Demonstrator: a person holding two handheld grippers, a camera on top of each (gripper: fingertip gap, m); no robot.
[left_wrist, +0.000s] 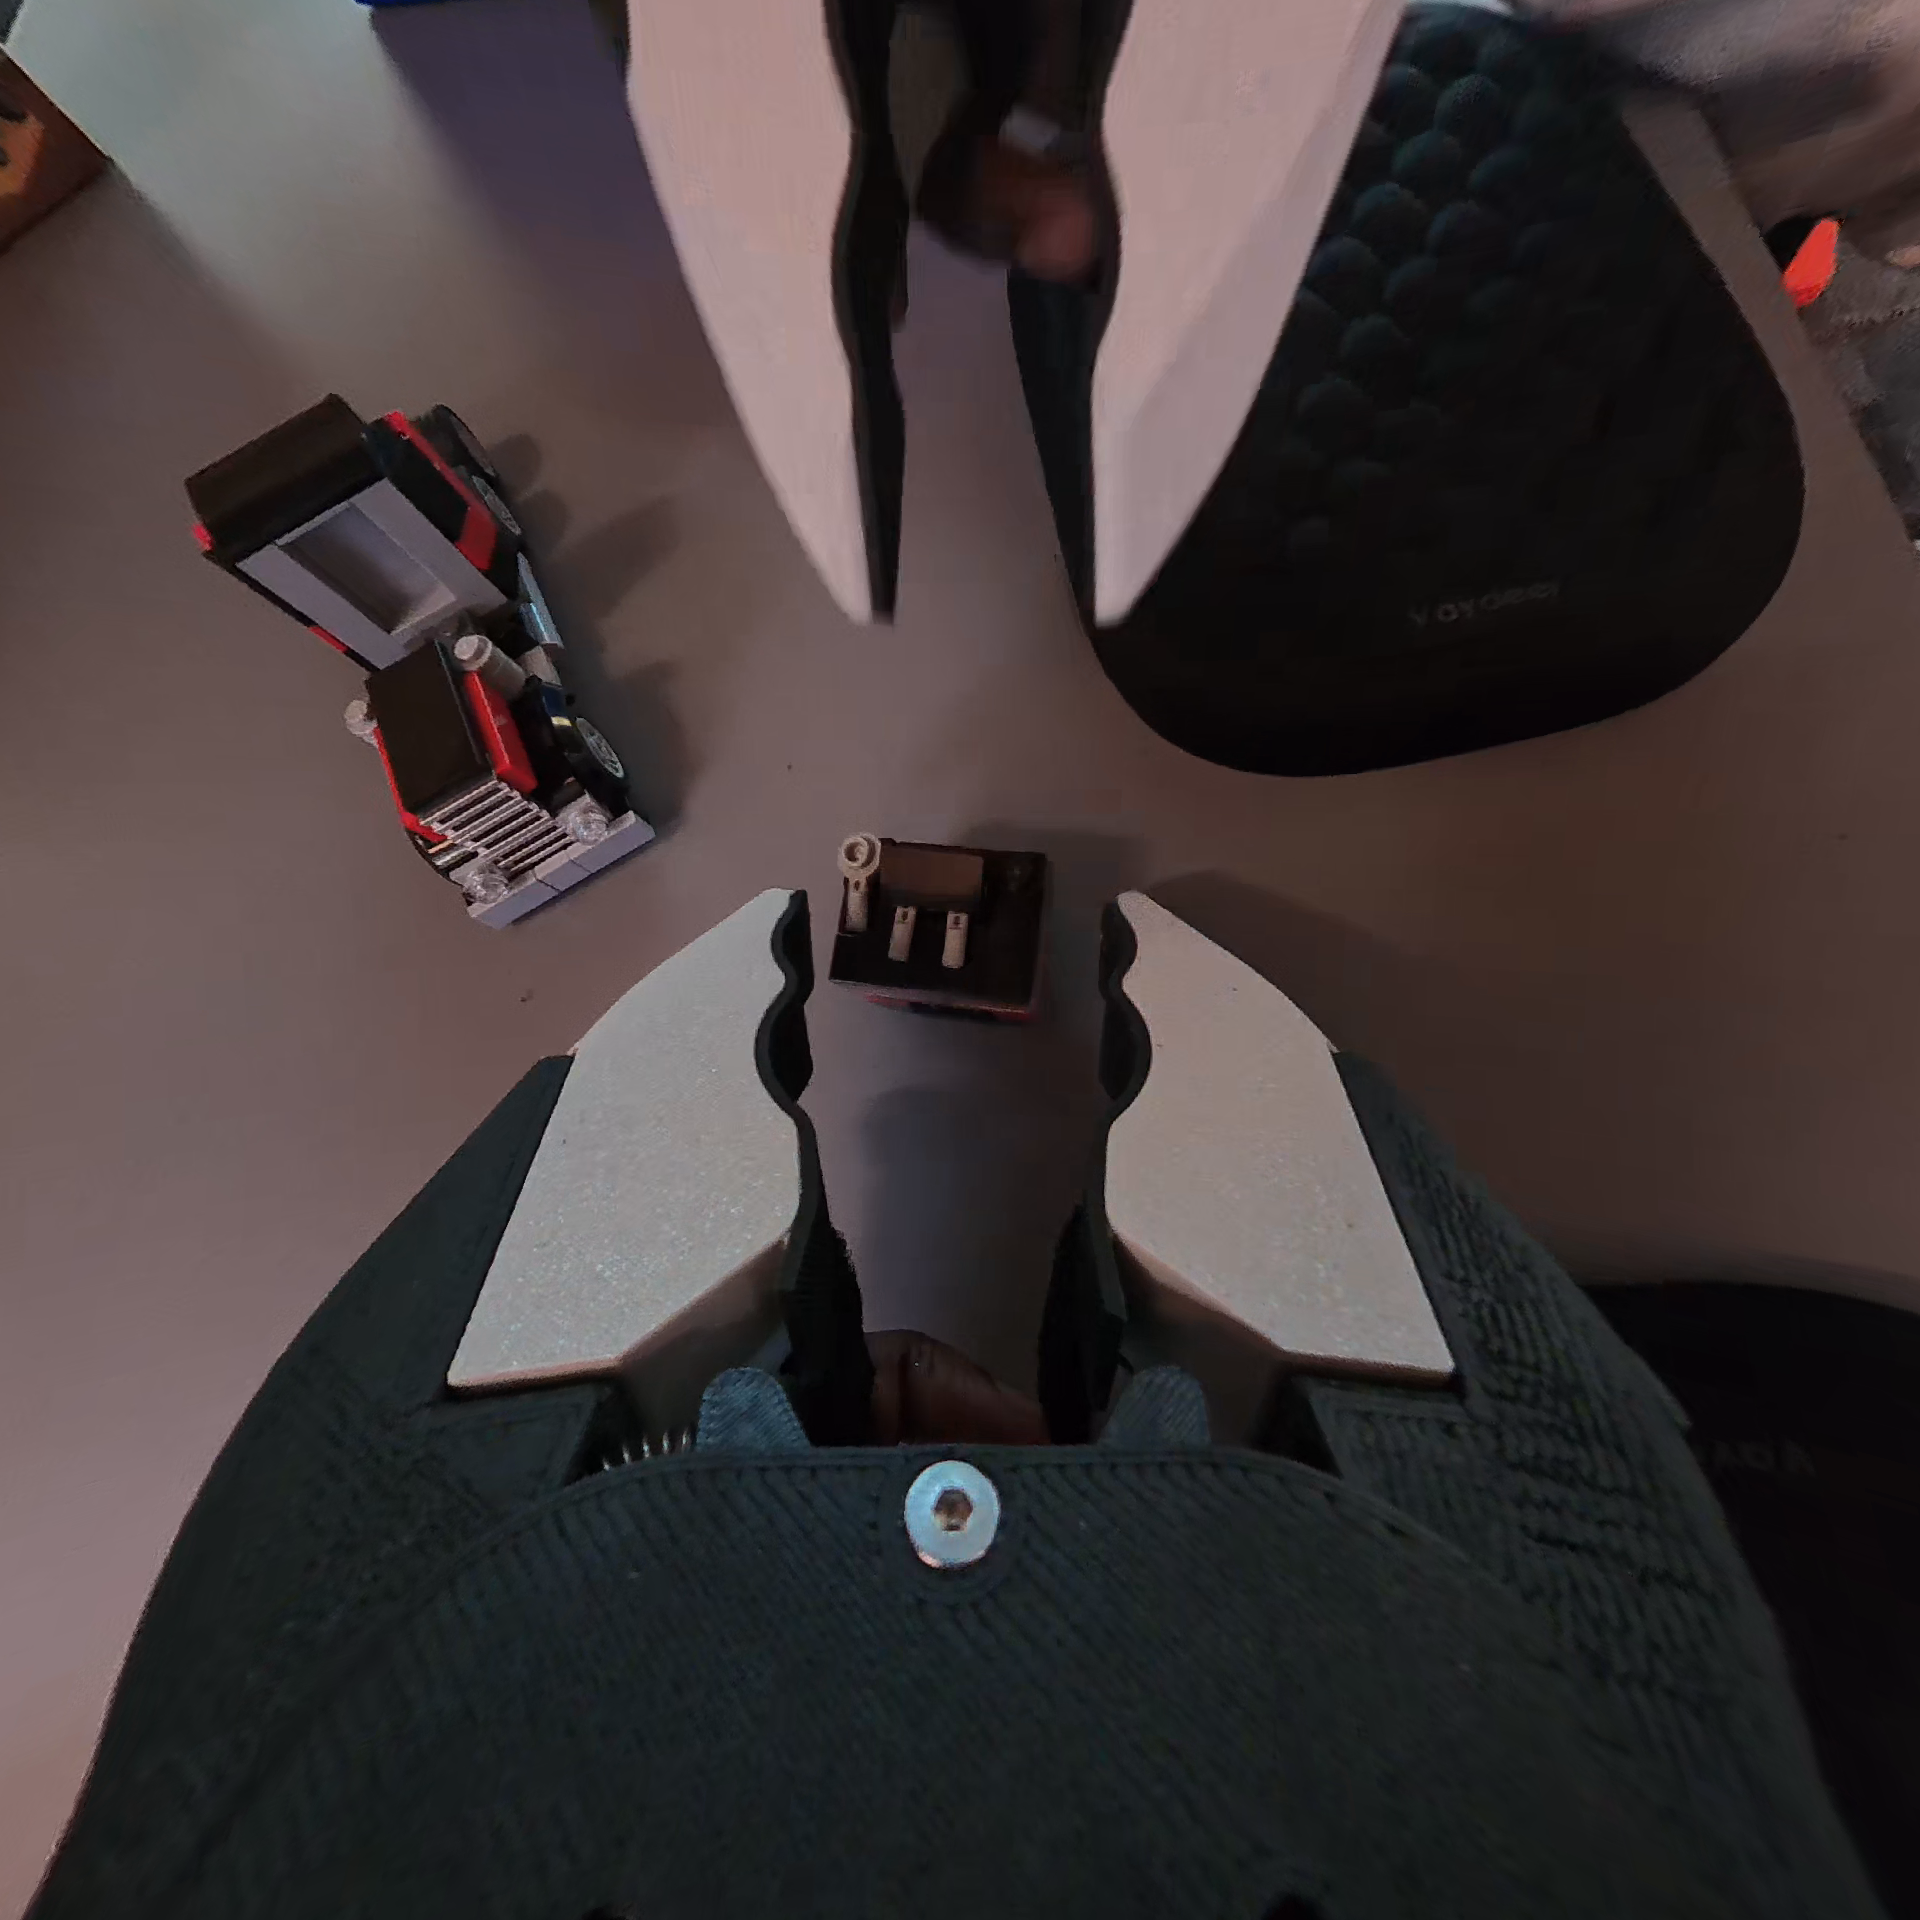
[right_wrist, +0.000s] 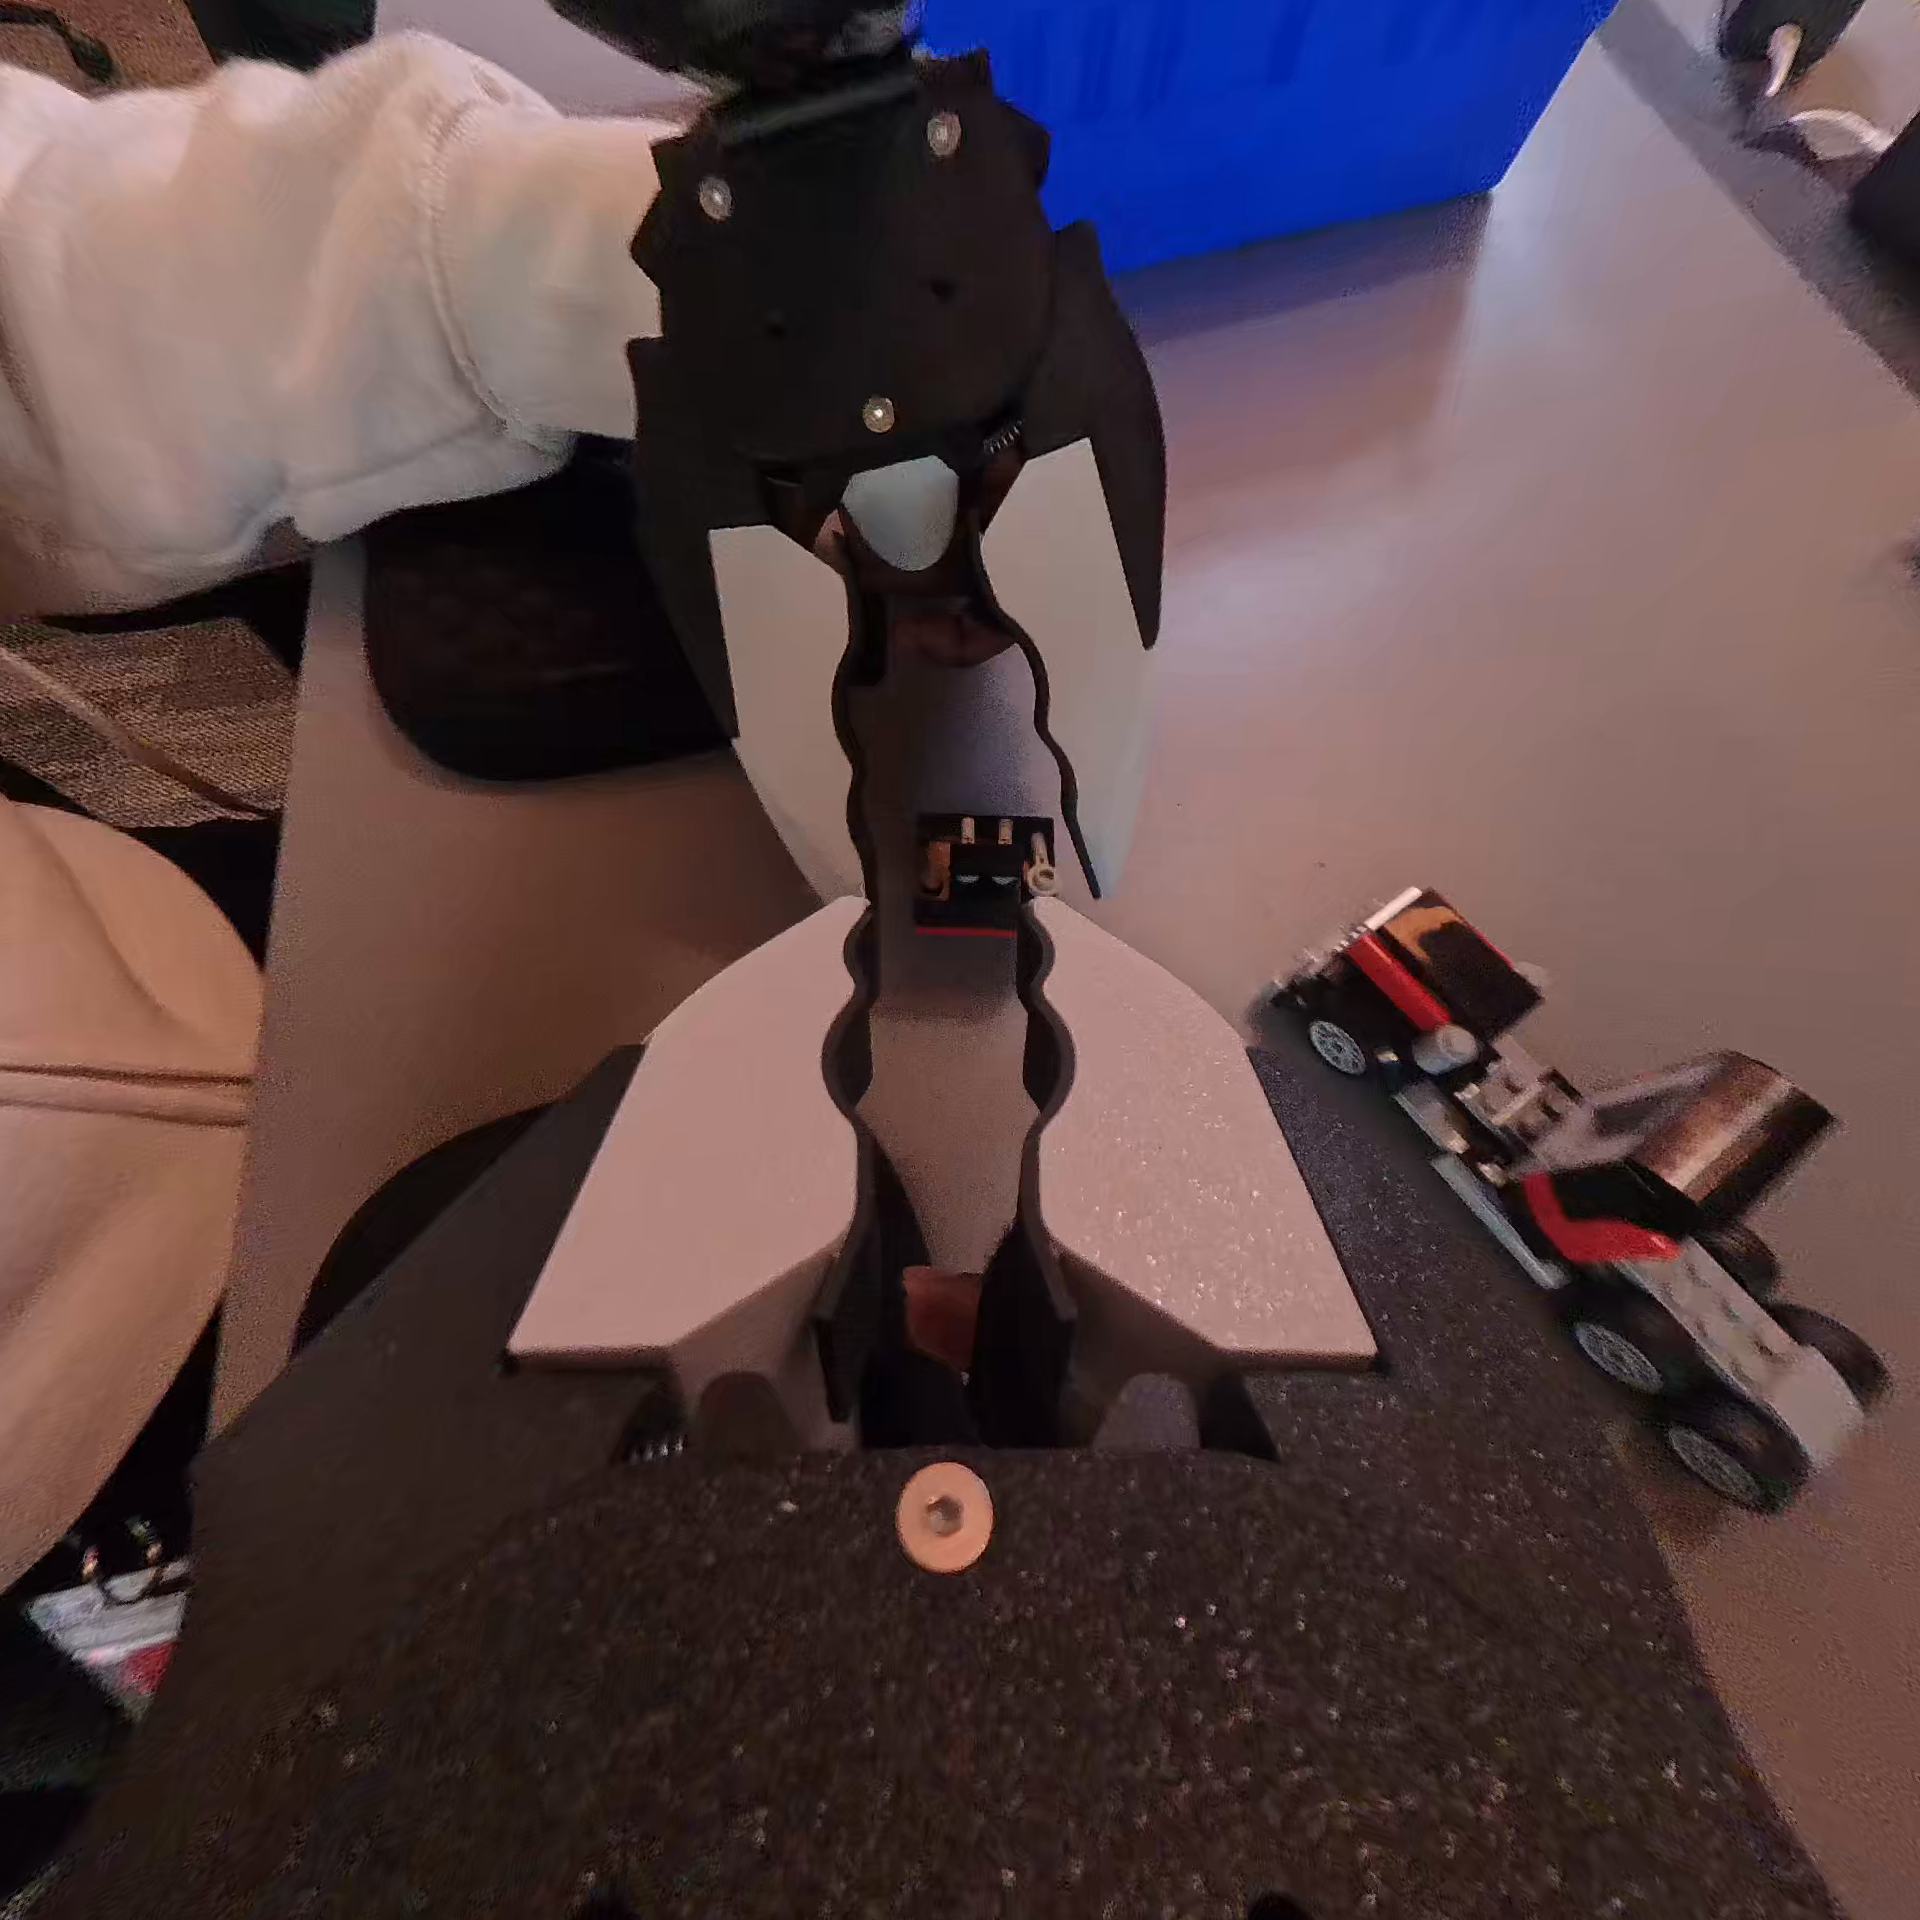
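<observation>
A small black brick piece (left_wrist: 940, 925) with a red base and pale pegs on top stands on the grey table (left_wrist: 1351, 987). My left gripper (left_wrist: 956, 914) is open. Its pads straddle the piece with a gap on each side and do not touch it. My right gripper (left_wrist: 982, 613) faces it from the far side, with its tips short of the piece, its jaws narrowly apart and nothing between them. In the right wrist view the piece (right_wrist: 971, 873) sits just beyond the right gripper's tips (right_wrist: 951, 914), between the left gripper's fingers (right_wrist: 1101, 727).
A black, red and grey toy truck (left_wrist: 416, 665) lies left of the piece; it also shows in the right wrist view (right_wrist: 1558, 1174). A black padded rest (left_wrist: 1455, 468) lies at the right. A blue bin (right_wrist: 1247, 104) stands at the back. A person's white sleeve (right_wrist: 260, 291) holds the left gripper. The left gripper's tips are roughly 5 cm from the right gripper's.
</observation>
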